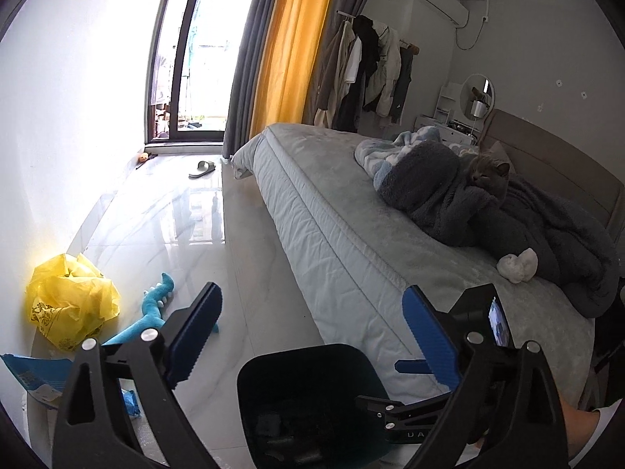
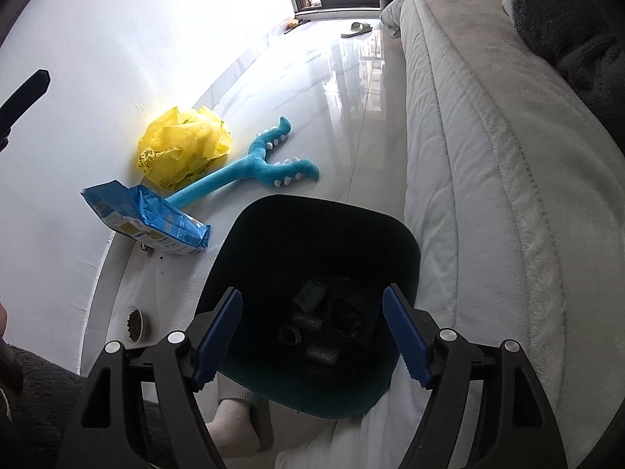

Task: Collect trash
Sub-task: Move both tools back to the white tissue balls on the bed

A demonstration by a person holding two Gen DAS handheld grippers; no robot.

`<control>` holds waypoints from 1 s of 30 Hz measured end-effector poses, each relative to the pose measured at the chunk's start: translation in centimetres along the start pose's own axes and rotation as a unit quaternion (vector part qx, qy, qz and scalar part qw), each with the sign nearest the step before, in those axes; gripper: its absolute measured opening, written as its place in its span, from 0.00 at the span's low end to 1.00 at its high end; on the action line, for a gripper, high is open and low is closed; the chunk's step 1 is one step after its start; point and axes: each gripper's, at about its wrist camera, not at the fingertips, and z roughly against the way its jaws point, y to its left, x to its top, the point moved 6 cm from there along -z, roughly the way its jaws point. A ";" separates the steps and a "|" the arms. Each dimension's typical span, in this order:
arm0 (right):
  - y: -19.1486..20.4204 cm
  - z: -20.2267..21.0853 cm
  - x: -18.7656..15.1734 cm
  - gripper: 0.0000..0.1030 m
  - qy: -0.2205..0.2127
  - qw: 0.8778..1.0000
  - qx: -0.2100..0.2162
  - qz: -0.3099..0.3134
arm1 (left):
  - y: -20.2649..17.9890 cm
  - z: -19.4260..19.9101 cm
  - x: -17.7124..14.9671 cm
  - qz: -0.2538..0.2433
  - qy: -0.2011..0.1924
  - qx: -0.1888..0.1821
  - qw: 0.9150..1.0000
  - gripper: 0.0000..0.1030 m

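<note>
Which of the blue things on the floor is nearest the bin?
The blue bag; its corner lies just beside the black bin. The blue plush toy lies farther back, by the yellow bag.

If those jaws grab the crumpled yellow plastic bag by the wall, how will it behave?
The yellow plastic bag looks thin and crumpled, so it would probably squash flat between the jaws and hang limp. It seems very light, puffed with air. On the glossy floor a push would likely just slide it.
</note>
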 end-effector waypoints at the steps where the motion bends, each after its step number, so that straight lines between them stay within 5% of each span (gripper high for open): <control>1: -0.1 0.6 0.1 0.75 -0.009 1.000 0.005 -0.002 | -0.2 0.1 0.2 0.001 -0.002 -0.001 1.000 0.93; 14: -3.8 6.6 1.7 0.85 -0.094 0.996 -0.001 -0.008 | -4.1 -0.9 2.0 -0.014 -0.014 -0.001 1.000 0.94; 30: -11.0 11.3 2.0 0.88 -0.134 0.990 -0.031 -0.027 | -10.2 -4.2 3.1 -0.030 -0.009 -0.019 0.999 0.94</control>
